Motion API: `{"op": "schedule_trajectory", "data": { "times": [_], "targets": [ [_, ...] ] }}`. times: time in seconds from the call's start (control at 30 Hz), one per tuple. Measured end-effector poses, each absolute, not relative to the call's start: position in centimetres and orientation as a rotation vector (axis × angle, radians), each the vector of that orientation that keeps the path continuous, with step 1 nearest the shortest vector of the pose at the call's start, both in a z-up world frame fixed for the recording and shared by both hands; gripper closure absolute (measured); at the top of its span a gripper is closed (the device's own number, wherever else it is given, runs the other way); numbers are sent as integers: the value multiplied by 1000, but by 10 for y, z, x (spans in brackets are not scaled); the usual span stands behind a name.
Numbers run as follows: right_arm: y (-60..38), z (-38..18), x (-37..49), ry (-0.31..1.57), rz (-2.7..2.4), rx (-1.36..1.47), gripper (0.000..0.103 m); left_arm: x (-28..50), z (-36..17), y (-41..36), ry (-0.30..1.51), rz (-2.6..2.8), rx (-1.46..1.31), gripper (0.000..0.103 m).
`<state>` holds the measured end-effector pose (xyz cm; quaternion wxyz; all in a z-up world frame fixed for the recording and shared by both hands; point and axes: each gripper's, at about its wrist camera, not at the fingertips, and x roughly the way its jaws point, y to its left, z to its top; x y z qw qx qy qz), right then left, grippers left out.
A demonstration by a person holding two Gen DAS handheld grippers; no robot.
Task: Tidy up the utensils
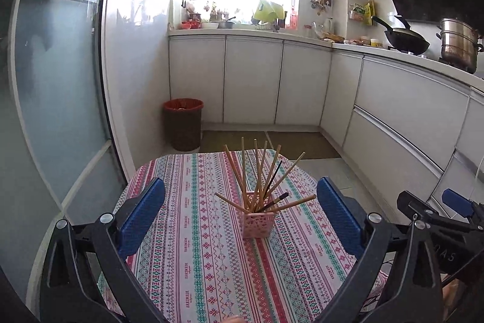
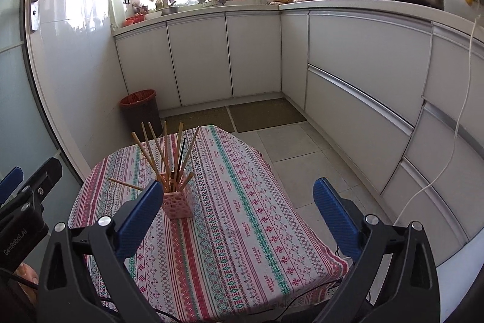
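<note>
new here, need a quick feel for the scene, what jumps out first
A pink latticed plastic holder stands mid-table, wooden chopsticks fanning out of it, on the striped patterned tablecloth. Both grippers hang open: left gripper, right gripper. A red-rimmed brown wastebasket sits behind.

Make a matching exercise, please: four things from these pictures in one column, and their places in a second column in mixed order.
Things:
1. holder
2. bin
3. wok
4. chopsticks

Places:
a. on the floor, by the cabinets
b. standing in the pink basket
c. on the patterned tablecloth
d. on the counter, beside the steel pot

Pairs: 1-c, 2-a, 3-d, 4-b

Both grippers, left and right, are open and hold nothing.
</note>
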<state>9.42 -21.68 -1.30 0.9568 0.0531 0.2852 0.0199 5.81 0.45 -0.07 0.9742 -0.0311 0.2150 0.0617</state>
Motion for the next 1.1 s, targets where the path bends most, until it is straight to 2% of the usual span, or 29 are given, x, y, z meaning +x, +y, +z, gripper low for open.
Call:
{"op": "schedule_trajectory", "data": {
  "times": [1.1],
  "targets": [
    [-219,-20,104,627,62,136,7,63,-5,-1,471,116,-83,7]
  ]
}}
